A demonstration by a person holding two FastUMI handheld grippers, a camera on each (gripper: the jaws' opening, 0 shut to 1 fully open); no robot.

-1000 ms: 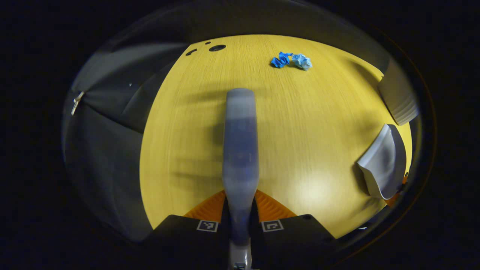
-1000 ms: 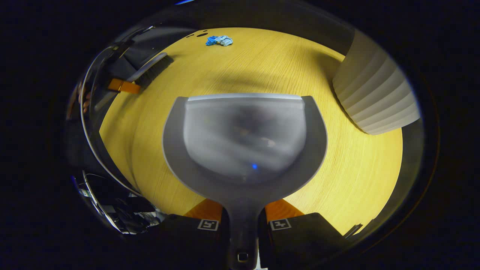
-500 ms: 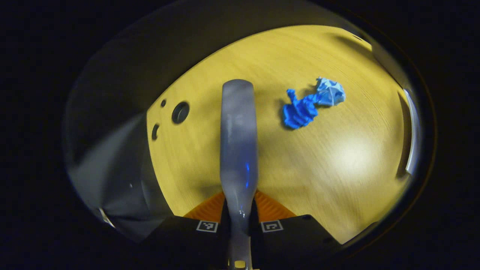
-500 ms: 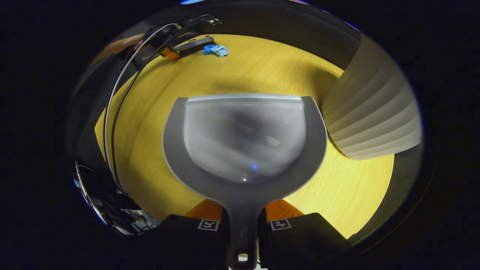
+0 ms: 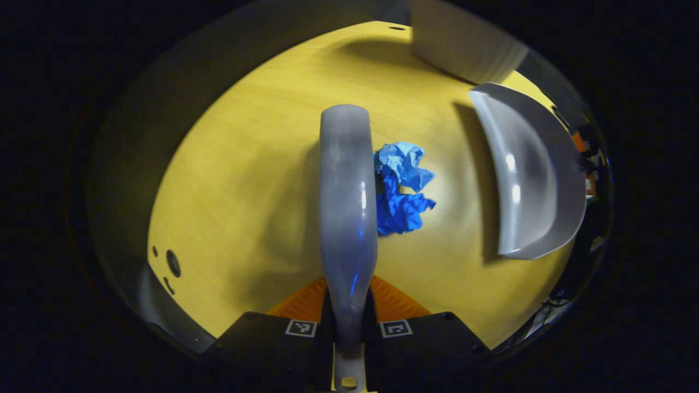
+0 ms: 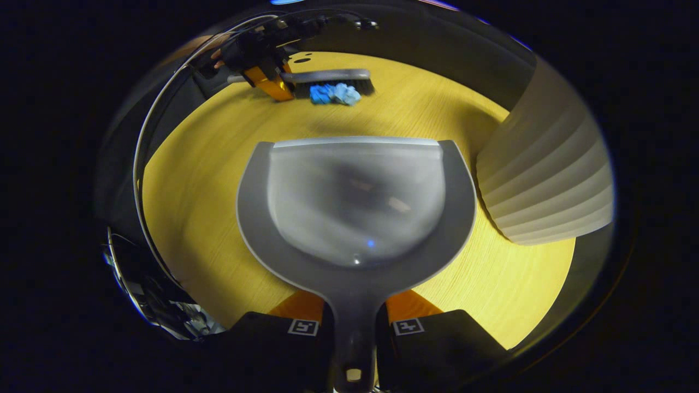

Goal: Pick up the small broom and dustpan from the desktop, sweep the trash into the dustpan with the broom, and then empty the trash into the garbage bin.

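My left gripper is shut on the grey broom, whose back runs up the middle of the left gripper view. Crumpled blue paper trash lies against the broom's right side on the yellow desktop. The grey dustpan stands to the right of the trash with its mouth toward it. In the right gripper view my right gripper is shut on the dustpan by its handle. Beyond its lip the broom rests behind the trash, held by the left gripper.
A pale ribbed garbage bin stands at the right of the dustpan, also the bin at the top of the left gripper view. Small dark holes mark the desktop near its edge. Cables hang at the left.
The left gripper swung the broom round and brought it down right beside the blue trash, which had been farther off. The dustpan holds nearly still, facing the trash.
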